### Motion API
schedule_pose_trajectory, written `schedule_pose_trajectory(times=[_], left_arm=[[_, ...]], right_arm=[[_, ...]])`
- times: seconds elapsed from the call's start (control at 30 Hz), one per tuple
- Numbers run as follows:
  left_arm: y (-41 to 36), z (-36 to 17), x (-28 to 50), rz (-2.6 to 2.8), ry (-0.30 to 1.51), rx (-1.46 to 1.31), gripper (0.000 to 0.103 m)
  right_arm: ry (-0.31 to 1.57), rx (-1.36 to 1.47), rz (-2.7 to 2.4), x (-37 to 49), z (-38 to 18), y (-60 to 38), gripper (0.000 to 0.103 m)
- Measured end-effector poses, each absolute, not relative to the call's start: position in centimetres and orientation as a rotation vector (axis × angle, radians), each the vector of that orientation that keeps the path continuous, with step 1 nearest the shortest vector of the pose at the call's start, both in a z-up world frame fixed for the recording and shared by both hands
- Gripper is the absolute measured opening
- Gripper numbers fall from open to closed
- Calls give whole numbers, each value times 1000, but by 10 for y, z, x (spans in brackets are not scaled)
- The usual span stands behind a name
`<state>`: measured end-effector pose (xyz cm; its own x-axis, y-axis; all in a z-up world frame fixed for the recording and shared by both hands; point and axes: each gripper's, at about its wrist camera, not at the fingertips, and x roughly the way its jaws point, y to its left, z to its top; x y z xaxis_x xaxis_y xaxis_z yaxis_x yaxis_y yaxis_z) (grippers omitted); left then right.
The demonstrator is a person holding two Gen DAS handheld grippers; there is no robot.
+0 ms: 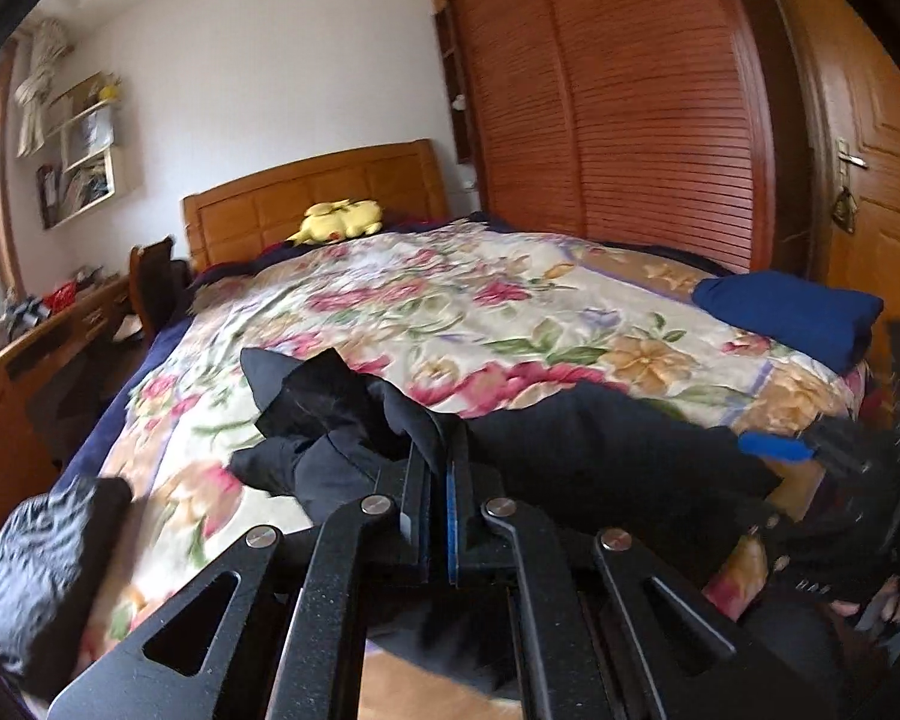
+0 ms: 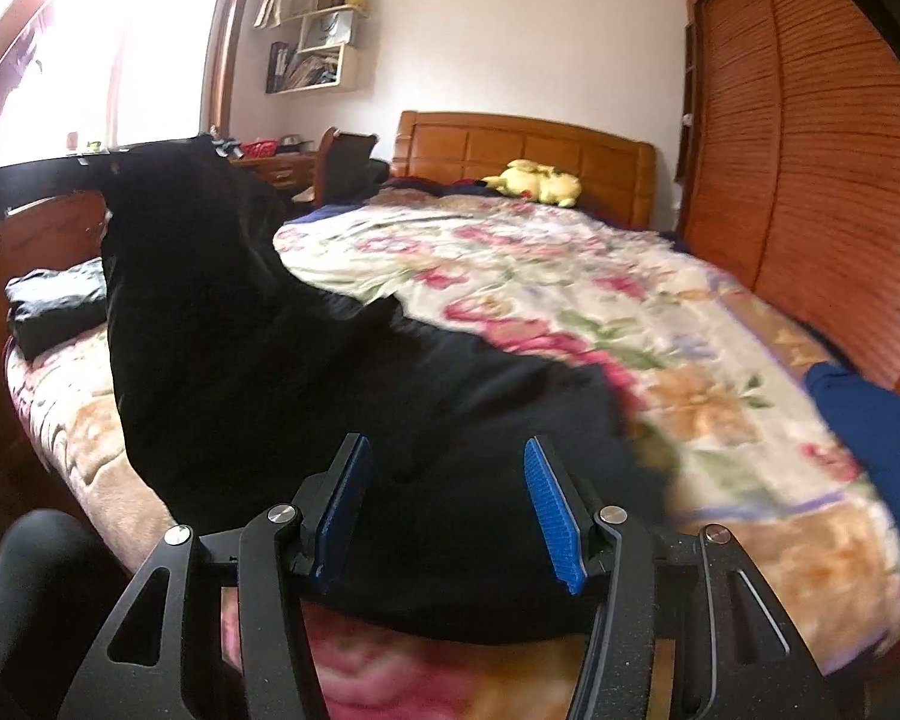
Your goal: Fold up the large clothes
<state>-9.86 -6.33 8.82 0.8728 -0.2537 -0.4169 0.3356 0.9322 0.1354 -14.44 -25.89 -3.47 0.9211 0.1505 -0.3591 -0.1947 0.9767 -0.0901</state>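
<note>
A large black garment [image 1: 570,450] lies across the near end of the bed, over a floral bedspread [image 1: 450,312]. My left gripper [image 1: 441,462] is shut on a bunched fold of it and holds that part raised. In the right wrist view the garment [image 2: 240,330] rises in a tall peak at the left and spreads flat toward the bed's edge. My right gripper [image 2: 450,480] stands open just above the flat part; its blue pads [image 2: 549,510] press on nothing. From the left wrist view the right gripper [image 1: 771,447] shows blurred at the right, with a gloved hand behind it.
A folded blue cloth [image 2: 870,438] sits at the bed's right edge and a folded dark item [image 2: 54,306] at its left corner. A yellow plush toy [image 1: 342,219] rests by the wooden headboard [image 1: 306,198]. A slatted wardrobe [image 1: 618,108] stands right, a desk [image 1: 48,336] left.
</note>
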Motion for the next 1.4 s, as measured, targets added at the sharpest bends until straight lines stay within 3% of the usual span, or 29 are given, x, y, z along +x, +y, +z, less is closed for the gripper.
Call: schedule_pose_trajectory(times=[0.53, 0.8, 0.9, 0.97, 1.03, 1.1, 1.17, 1.4], left_arm=[[-229, 69, -94, -585, 481, 285, 3], [-211, 63, -95, -619, 576, 209, 7], [-189, 72, -100, -622, 557, 155, 17], [-171, 80, -107, -636, 530, 123, 37], [-152, 88, -115, -623, 502, 110, 42], [-138, 93, -121, -590, 479, 112, 54], [-122, 95, -125, -580, 461, 94, 80], [-68, 85, -124, -470, 447, 61, 82]], right_arm=[[337, -117, -23, -187, -11, -344, 55], [351, -113, -37, -192, -14, -330, 55], [343, -111, -22, -187, -8, -325, 55], [331, -114, -12, -187, -4, -322, 55], [321, -119, -1, -185, 4, -316, 55], [309, -125, 10, -183, 11, -309, 55], [294, -134, 25, -182, 22, -300, 55], [268, -141, 105, -170, 48, -272, 55]])
